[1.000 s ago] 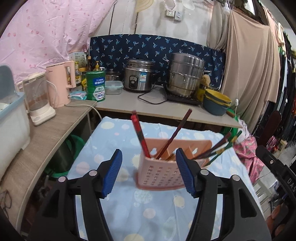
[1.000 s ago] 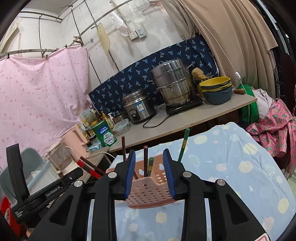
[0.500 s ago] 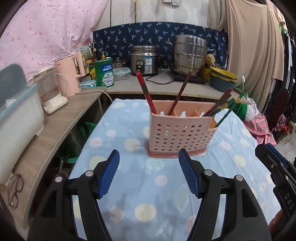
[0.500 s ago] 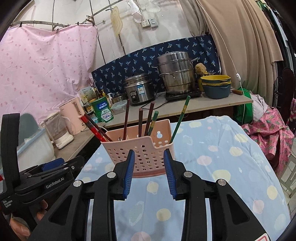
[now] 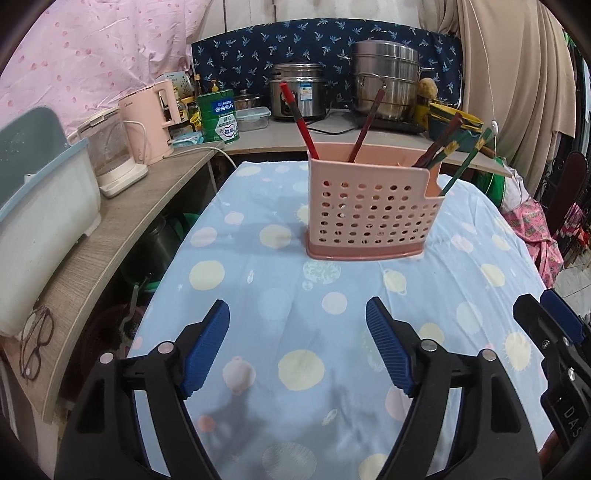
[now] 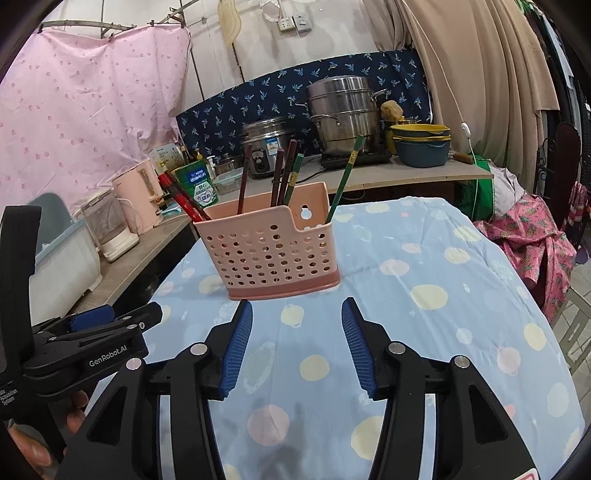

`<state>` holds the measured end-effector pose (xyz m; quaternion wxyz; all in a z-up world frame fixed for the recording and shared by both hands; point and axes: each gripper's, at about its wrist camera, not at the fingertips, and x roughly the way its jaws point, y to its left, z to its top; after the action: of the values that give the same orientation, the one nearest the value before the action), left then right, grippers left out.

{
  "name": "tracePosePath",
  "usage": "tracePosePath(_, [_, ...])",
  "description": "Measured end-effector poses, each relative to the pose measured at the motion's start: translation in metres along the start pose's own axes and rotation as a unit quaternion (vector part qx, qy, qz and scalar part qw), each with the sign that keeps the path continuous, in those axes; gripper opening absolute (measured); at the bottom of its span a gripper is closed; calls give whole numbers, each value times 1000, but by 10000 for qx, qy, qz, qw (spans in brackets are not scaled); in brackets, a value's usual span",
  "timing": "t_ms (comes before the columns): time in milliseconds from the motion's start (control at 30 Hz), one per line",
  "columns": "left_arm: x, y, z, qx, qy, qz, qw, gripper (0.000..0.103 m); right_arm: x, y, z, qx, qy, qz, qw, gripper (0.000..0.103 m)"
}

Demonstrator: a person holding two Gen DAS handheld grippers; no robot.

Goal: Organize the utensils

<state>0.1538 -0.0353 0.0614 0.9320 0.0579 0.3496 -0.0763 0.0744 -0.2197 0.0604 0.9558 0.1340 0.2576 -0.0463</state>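
Several chopsticks [image 6: 279,176] upright in pink perforated caddy [image 6: 275,253], both grippers' fingers [image 5: 206,347] spread, empty.

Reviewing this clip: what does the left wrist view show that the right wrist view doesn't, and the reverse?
Only the left wrist view shows the eyeglasses on the wooden counter, and the open left gripper head-on.

Only the right wrist view shows the wall sockets, the keyhole slot in the holder's back wall, and the open right gripper head-on.

Both show the pink utensil holder upright on the dotted blue cloth, chopsticks standing in it, untouched by either gripper, plus the rice cooker and steel steamer pot behind.
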Motion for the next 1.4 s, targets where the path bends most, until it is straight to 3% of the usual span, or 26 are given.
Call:
tracePosePath(200, [-2,2,-10,4,104,24,9999,74,-4,1,-11,-37,108,-67,9999,57])
tracePosePath(367, [-5,3,-18,4,108,98,9999,84,-7,2,-15,-94,123,-162,9997,63])
tracePosePath(600, [-5,3,-25,13,145,169,9998,88,-11,0,-18,-104,133,-327,9993,84])
tracePosePath(1167, [-1,8,-38,-17,279,303,9992,93,-6,-2,-28,-27,325,-373,9988,86])
tracePosePath(1300, [0,9,-41,-24,316,341,9989,93,-3,-1,-31,36,420,-286,9987,97])
tracePosePath(1400, [1,10,-43,-30,349,353,9988,93,-4,-1,-33,38,417,-300,9987,97])
